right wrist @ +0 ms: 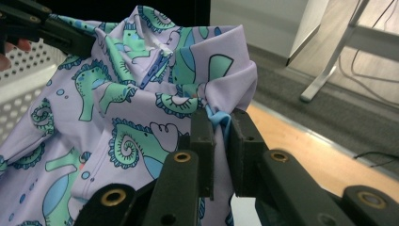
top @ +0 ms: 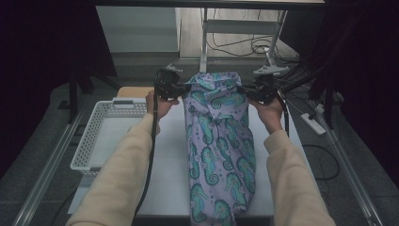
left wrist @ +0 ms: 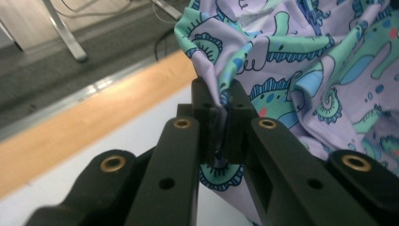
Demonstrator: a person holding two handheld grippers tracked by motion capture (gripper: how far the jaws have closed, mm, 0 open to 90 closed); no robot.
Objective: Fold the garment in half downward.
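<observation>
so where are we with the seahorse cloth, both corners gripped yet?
Done: both grips are made. The left gripper and the right gripper are each shut on a bunched top corner of the cloth. In hand: the cloth is held up between them, its lower part draped down the table and over the near edge. Left: wherever it ends up; the white basket beside it has no cloth in it.
</observation>
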